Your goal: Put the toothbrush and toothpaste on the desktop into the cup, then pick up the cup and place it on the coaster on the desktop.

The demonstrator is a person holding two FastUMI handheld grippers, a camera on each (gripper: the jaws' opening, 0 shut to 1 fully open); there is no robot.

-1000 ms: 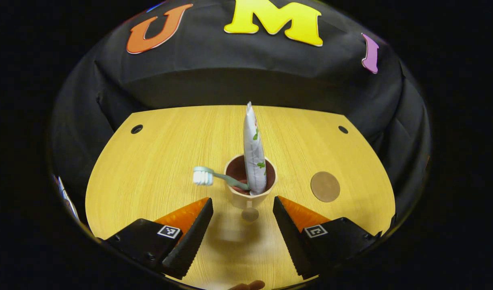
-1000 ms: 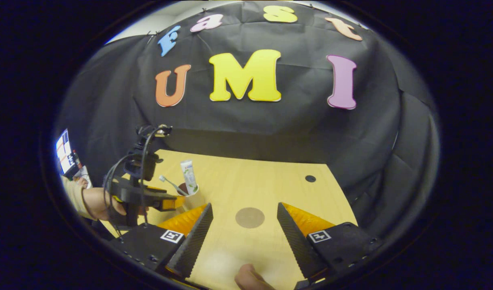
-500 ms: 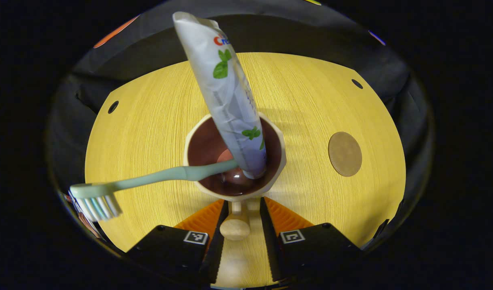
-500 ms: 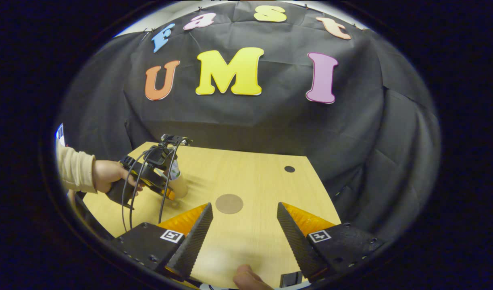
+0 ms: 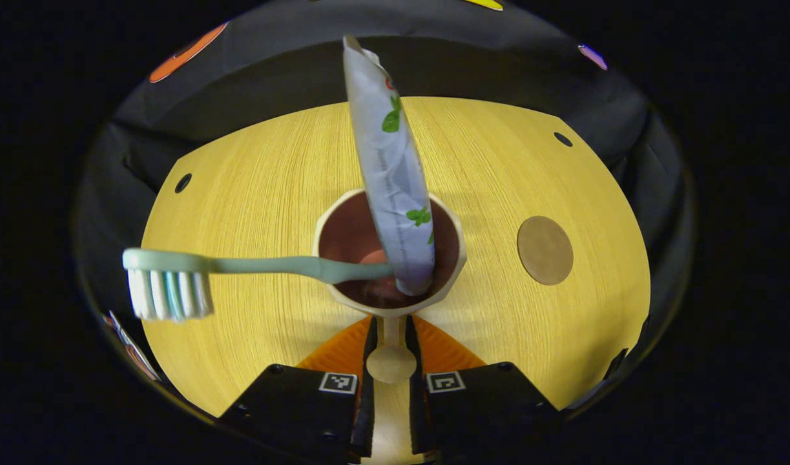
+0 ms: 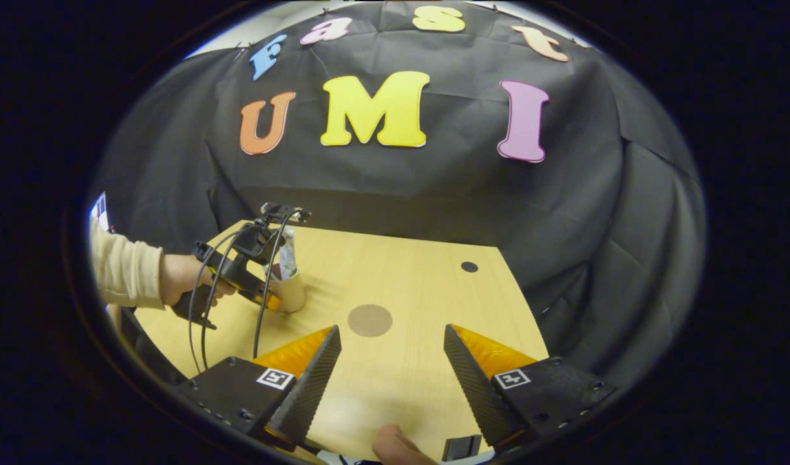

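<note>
In the left gripper view, the left gripper (image 5: pixel 389 336) has its fingers pinched on the handle of the cup (image 5: pixel 389 303), which holds the toothpaste (image 5: pixel 395 174) upright and the toothbrush (image 5: pixel 239 268) leaning out leftward, with the coaster (image 5: pixel 544 250) apart on the desktop (image 5: pixel 252 187). In the right gripper view, the right gripper (image 6: pixel 391 368) hangs wide open and empty above the desktop near the coaster (image 6: pixel 369 320), while farther left a hand (image 6: pixel 181 284) holds the left gripper (image 6: pixel 269 298) against the cup (image 6: pixel 290 292).

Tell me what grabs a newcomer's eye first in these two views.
The tall white toothpaste tube and the mint-green toothbrush stick out of the beige cup with a maroon inside, mid-desk. The left gripper pinches the cup's handle. The round brown coaster lies bare to its right.
</note>
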